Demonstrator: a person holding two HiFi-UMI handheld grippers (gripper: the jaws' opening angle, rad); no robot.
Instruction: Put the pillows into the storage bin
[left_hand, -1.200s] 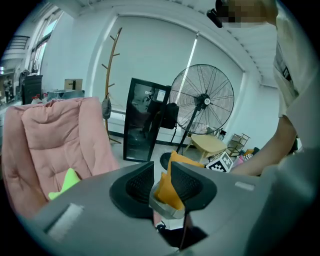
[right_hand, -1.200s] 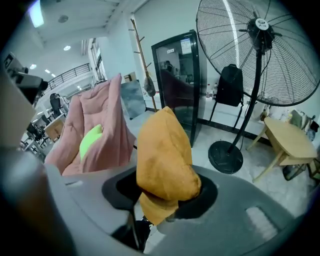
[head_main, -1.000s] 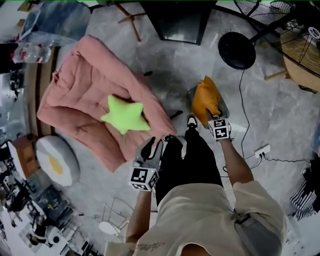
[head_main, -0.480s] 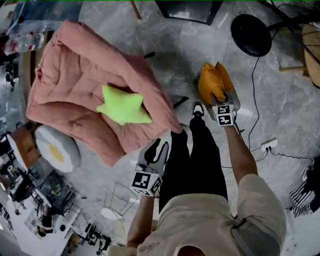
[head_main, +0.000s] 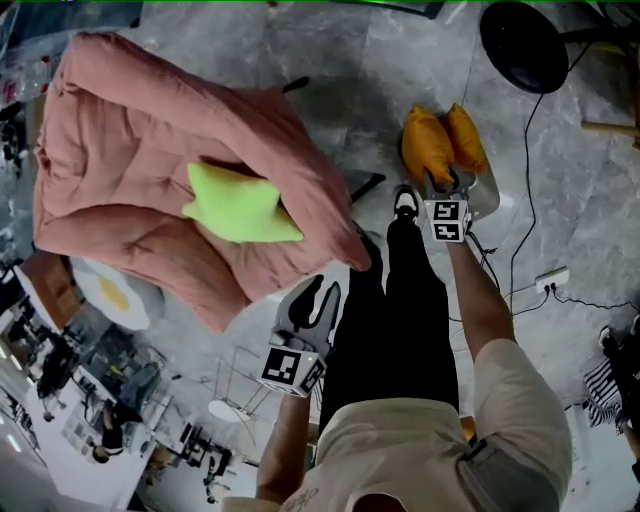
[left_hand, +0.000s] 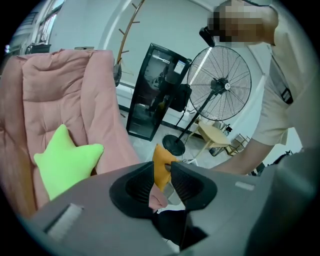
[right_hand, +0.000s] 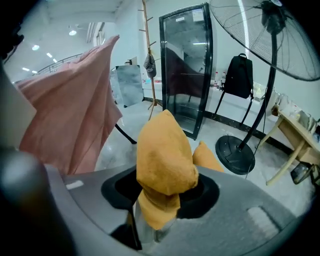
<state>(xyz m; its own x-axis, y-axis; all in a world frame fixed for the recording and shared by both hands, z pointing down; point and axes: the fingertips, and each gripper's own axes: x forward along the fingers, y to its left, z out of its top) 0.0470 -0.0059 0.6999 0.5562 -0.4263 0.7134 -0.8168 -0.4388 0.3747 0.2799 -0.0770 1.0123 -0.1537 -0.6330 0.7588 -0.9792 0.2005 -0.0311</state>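
Observation:
My right gripper (head_main: 441, 188) (right_hand: 167, 192) is shut on an orange pillow (head_main: 440, 145) (right_hand: 162, 155), which bulges up out of the jaws and hangs low over the grey floor. A grey shiny shape (head_main: 487, 195) shows just beside and under it; I cannot tell what it is. My left gripper (head_main: 313, 297) (left_hand: 162, 175) is open with nothing between its pads, next to the person's black trouser leg. A lime-green star pillow (head_main: 235, 205) (left_hand: 65, 160) lies on a pink padded cushion (head_main: 150, 130) (left_hand: 45, 95). A fried-egg pillow (head_main: 110, 295) peeks out from under the pink cushion.
A standing fan's black base (head_main: 525, 45) and its cable run along the floor to a power strip (head_main: 552, 278) at the right. A black glass cabinet (left_hand: 155, 95) stands behind. A wire rack (head_main: 240, 385) and clutter fill the lower left.
Both grippers have sunk toward the floor, the right one still holding the orange pillow. The head view has tipped, so the pink cushion looks larger and nearer.

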